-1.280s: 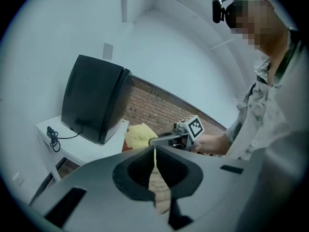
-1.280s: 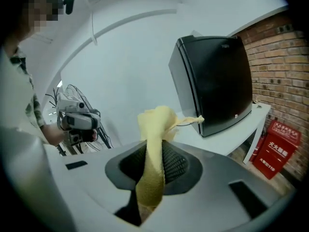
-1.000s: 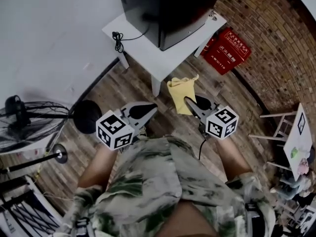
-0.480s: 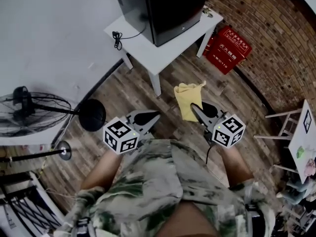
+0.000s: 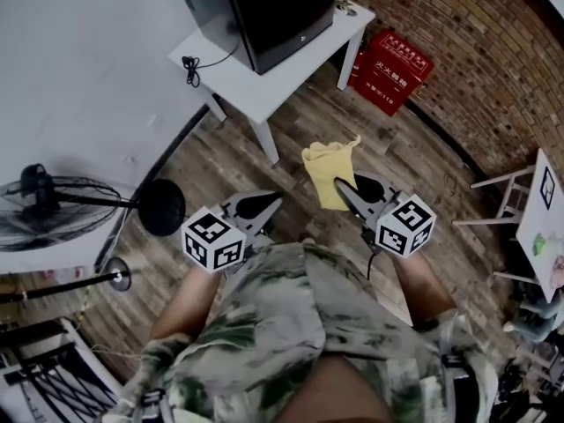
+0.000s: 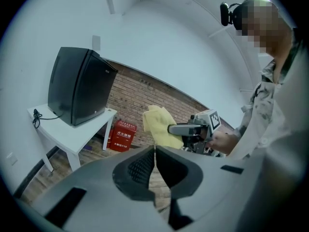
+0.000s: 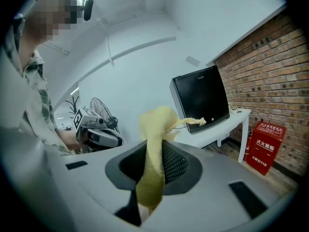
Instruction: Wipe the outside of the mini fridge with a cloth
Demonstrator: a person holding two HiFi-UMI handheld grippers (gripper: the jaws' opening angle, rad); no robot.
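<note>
yellow cloth (image 5: 328, 173): it hangs bunched from your right gripper (image 5: 342, 186), with one tail poking up and forward and another trailing below. none of it touches the fridge.
right fingers (image 7: 179, 162): clamped on the cloth. hold that pinch firm, because a loose fold would likely slip once it drags across a panel.
left gripper (image 5: 267, 203): its fingers (image 6: 137, 167) are pressed together on nothing. it rides beside the right one, a little apart.
mini fridge (image 5: 264, 7): black, standing on the white counter (image 5: 295, 69) ahead of you. it is well apart from both grippers, with wooden floor (image 5: 229, 161) between.
step in hand: this reads as the carry-in, and wiping has not yet begun.
approach: come in roughly level with the nearest face. lead with the free tail so that cloth, not finger plastic, meets the surface first.
contact: let the bunch flatten against the panel before you stroke. a wad held by one pinch will probably wipe only a narrow line, so plan overlapping passes from the top edge downward.
pressure: the counter looks light on its thin legs, so press gently. your closed left fingers could steady the fridge from the other side.
watch: the black cable (image 5: 189, 63) lies on the counter at the fridge's left. the red box (image 5: 388, 67) sits on the floor by the brick wall (image 5: 458, 33) to its right. keep the trailing tail out of both.
</note>
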